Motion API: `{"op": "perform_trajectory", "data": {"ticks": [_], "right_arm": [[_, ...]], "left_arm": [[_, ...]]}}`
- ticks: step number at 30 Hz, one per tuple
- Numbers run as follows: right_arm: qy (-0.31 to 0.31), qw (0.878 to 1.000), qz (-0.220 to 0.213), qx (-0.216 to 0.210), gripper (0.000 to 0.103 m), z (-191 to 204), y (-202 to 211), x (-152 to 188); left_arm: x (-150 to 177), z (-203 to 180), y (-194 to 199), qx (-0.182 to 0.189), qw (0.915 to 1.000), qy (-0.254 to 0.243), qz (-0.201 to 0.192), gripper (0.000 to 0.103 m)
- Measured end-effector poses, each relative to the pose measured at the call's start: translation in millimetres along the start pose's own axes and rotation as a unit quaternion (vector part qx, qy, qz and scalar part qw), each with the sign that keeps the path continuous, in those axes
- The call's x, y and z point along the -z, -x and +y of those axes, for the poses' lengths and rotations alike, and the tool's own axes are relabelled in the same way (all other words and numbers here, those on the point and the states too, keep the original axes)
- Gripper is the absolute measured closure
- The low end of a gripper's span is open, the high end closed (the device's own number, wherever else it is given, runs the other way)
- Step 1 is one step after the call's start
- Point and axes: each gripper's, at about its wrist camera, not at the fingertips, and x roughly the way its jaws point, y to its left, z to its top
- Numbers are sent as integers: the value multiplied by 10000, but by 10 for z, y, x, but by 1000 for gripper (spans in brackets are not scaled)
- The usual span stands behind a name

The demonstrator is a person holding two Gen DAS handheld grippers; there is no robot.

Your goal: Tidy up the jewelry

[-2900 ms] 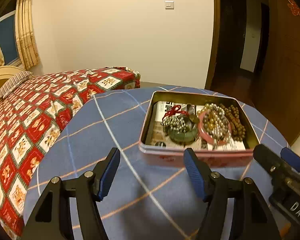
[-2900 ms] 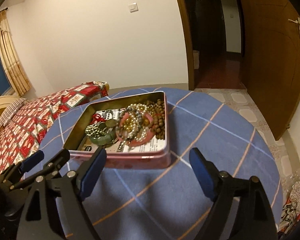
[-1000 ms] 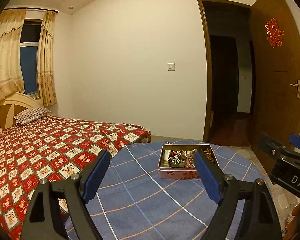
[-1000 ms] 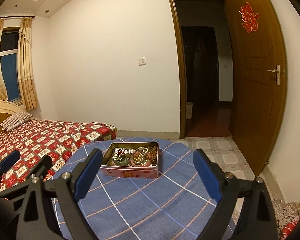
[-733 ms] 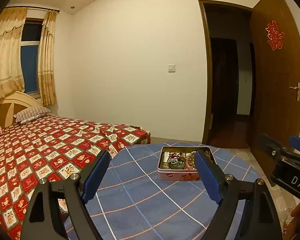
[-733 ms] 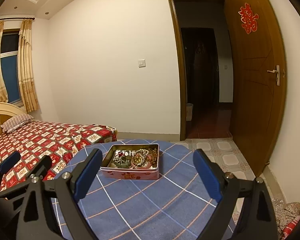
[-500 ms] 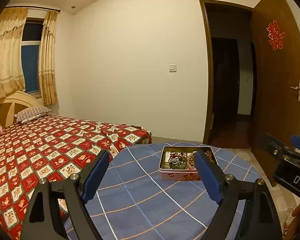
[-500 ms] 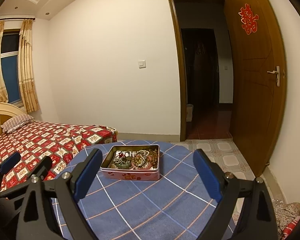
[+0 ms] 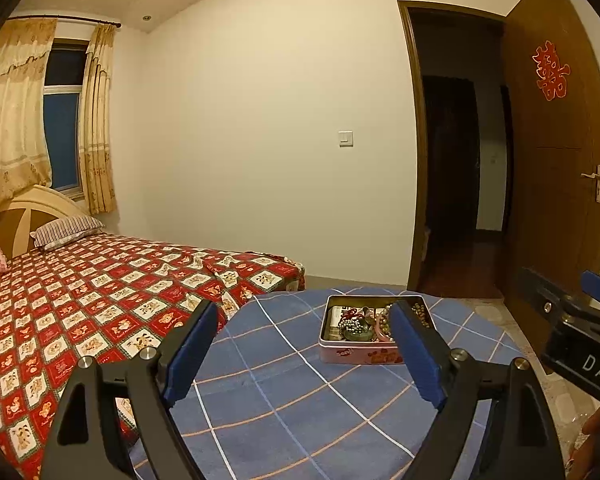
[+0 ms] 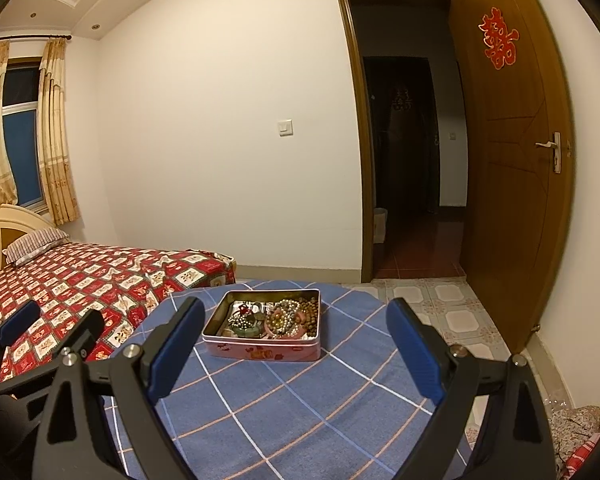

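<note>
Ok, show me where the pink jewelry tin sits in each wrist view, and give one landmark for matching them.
Left wrist view: the pink jewelry tin sits right of centre on the blue checked tablecloth, partly behind the right blue finger.
Right wrist view: the tin sits just left of centre, in the gap between the open tongs' fingers.
Shared landmark: the white wall switch above the tin in both views.

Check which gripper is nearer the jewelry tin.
Roughly equal. Right gripper faces the jewelry tin, just left of centre; left gripper has it off right. Both well short, open.
</note>
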Motion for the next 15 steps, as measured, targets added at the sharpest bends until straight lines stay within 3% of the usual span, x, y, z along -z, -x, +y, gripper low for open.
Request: {"op": "perform_trajectory", "data": {"ticks": [15], "right_arm": [[8,10000,31,-32,8,-2,-5,3]], "left_arm": [[-9,-6,16,-26,10000,-21,-11,16]]}}
